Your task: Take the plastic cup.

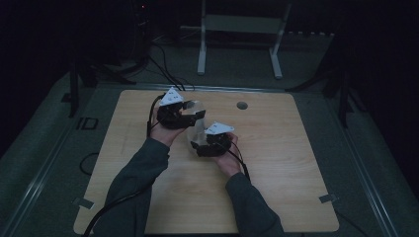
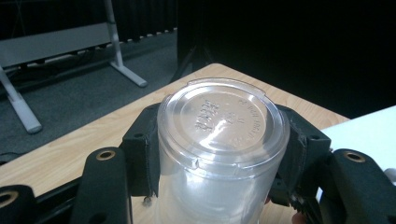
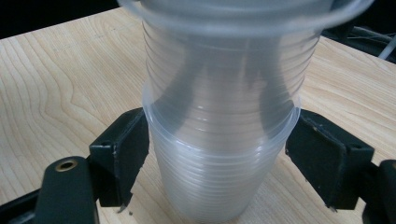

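Observation:
A stack of clear plastic cups hangs above the wooden table between my two grippers. In the left gripper view the outermost cup points its embossed base at the camera, and my left gripper is shut on its sides just below the base. In the right gripper view the ribbed stack runs away from the camera with a wider cup over it. My right gripper is shut on the stack at a rim. From above, the left gripper sits at the far end and the right gripper at the near end.
The wooden table has a round cable hole near its far edge. A white metal frame stands on the dark floor behind it. Cables run across the floor to the table's back left.

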The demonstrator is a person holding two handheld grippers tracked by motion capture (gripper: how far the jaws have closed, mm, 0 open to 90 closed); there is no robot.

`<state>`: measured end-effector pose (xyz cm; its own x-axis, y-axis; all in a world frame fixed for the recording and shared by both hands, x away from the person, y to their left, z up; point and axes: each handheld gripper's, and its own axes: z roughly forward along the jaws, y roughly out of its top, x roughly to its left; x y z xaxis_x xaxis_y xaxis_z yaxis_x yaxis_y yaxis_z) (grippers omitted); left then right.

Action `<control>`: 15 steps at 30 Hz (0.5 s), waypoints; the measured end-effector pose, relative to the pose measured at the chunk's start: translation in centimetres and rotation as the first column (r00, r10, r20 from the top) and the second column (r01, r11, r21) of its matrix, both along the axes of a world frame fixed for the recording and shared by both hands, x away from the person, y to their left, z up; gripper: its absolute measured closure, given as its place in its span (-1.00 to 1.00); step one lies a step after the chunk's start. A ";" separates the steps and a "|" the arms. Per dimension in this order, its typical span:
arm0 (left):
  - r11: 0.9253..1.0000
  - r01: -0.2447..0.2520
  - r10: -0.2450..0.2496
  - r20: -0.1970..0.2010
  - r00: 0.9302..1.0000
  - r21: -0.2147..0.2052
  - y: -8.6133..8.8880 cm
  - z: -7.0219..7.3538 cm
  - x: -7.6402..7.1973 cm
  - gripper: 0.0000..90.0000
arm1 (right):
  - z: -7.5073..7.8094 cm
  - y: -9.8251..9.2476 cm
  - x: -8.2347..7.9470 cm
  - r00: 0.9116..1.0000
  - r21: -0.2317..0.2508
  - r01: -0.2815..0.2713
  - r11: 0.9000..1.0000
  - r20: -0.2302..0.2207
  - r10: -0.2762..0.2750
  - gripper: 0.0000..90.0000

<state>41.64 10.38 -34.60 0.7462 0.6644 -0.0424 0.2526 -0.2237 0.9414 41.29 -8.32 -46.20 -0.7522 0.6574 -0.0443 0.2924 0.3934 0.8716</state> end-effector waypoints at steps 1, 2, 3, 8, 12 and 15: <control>1.000 -0.001 0.001 0.002 1.000 0.001 0.0 0.2 0.0 -0.10 | 0.0 0.0 0.0 1.000 -0.001 0.001 1.000 0.000 -0.001 -0.52; 1.000 0.002 -0.002 0.002 1.000 0.001 0.0 0.3 0.0 -0.10 | 0.0 0.0 0.0 1.000 -0.003 0.001 1.000 0.001 -0.001 -0.52; 1.000 0.003 -0.003 0.003 1.000 -0.001 0.1 0.5 0.0 -0.10 | 0.0 0.0 0.0 1.000 -0.002 0.001 1.000 -0.002 -0.001 -0.52; 1.000 0.006 -0.006 0.006 1.000 -0.006 0.2 1.1 0.0 -0.10 | 0.1 0.0 -0.1 1.000 -0.003 0.000 1.000 0.000 0.000 -0.52; 1.000 0.003 -0.003 0.013 1.000 -0.012 0.4 1.6 -0.1 -0.10 | 0.2 -0.1 0.0 1.000 -0.002 0.000 1.000 0.001 0.000 -0.52; 1.000 0.001 -0.001 0.016 1.000 -0.015 0.4 2.0 -0.1 -0.09 | 0.2 -0.1 0.0 1.000 -0.004 0.000 1.000 0.002 0.000 -0.52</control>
<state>41.54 10.83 -32.61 0.7477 0.6628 -0.0403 0.2368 -0.2095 0.9487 41.26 -8.47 -46.01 -0.7522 0.6571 -0.0490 0.2904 0.3973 0.8705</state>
